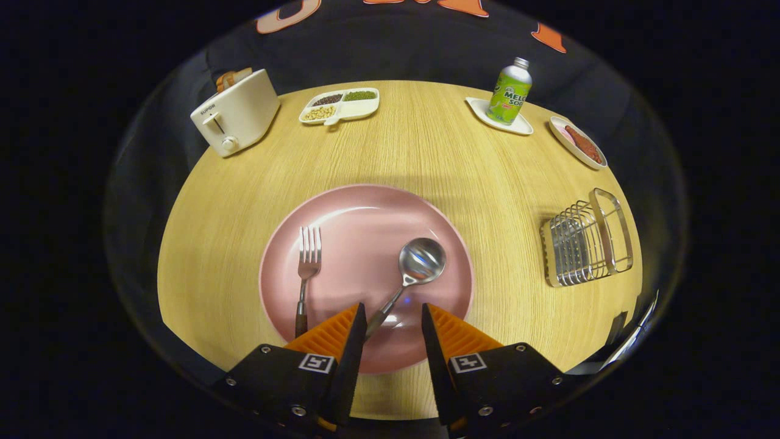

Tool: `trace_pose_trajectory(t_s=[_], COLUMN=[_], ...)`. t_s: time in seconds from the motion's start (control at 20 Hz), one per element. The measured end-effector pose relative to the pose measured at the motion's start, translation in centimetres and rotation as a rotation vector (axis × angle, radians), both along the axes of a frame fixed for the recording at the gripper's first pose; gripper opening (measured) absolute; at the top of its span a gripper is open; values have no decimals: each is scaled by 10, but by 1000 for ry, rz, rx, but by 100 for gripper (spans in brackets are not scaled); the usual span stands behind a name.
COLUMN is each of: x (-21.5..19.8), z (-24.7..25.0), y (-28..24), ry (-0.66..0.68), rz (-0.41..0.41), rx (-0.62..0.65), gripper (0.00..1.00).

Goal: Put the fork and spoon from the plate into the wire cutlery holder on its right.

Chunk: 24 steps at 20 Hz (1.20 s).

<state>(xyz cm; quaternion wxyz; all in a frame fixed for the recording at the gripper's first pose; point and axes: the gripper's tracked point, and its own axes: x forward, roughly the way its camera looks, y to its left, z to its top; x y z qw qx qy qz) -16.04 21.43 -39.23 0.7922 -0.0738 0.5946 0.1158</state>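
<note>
The spoon (414,268) lies on the pink plate (365,207), its handle end running down between my fingers near the left one; the fork (306,274) lies just left of them. My gripper (393,317) stands open, gripping nothing. The wire cutlery holder (585,241) sits right of the plate.

Round light-wood table (426,152) with fine straight grain, against a dark cloth booth wall (396,49), evenly lit.
</note>
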Motion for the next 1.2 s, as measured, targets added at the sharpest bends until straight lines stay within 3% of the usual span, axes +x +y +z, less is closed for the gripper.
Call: trace_pose_trajectory(t_s=[0.35,0.55,0.85,1.2], x=[-4,-1,2,14], z=[-7,-10,-8,17], y=[-12,-18,-20,-19], ry=[66,115,151,96], rz=[-3,-40,-6,44], rx=[-5,23,40,120], gripper=[23,12,5,5])
